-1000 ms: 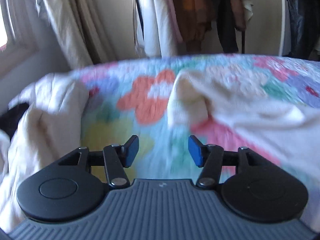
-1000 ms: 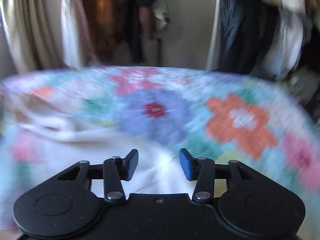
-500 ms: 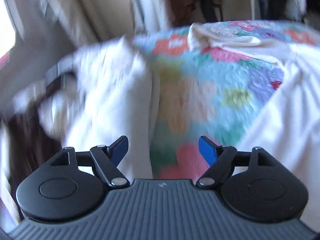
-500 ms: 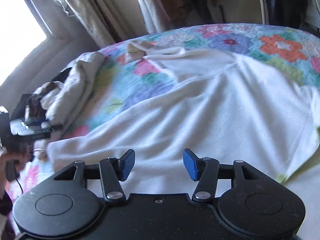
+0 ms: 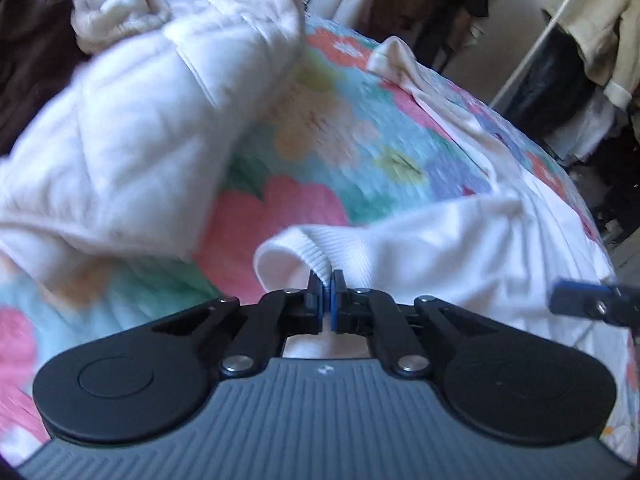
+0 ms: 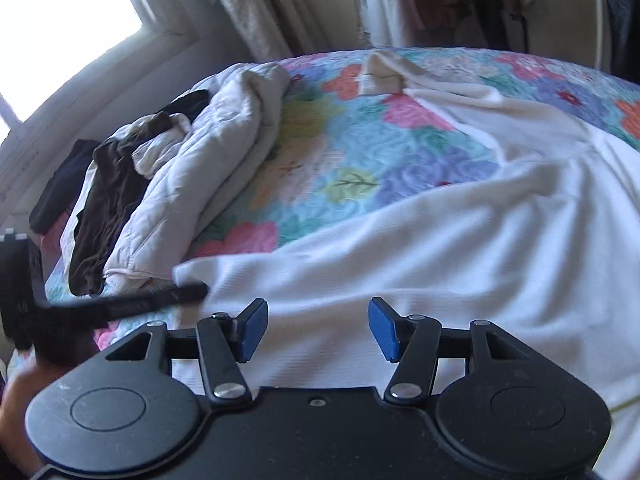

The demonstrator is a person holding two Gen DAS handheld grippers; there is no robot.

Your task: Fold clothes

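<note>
The ribbed cuff of the white garment was pinched between the pressed-together pads of the left gripper, by a thin fold only. That fold could be pulled free, it was judged, if the sleeve were drawn across the floral quilt too quickly, since most of the cloth's weight lay flat and would drag. A crooked fold could also result, because the right gripper was held over the near hem with its jaws spread and nothing caught between them. The garment was spread over the right and near part of the bed, wrinkled in long ridges, with its cream far sleeve crumpled at the far side. A pale padded jacket was heaped to the left, well apart.
</note>
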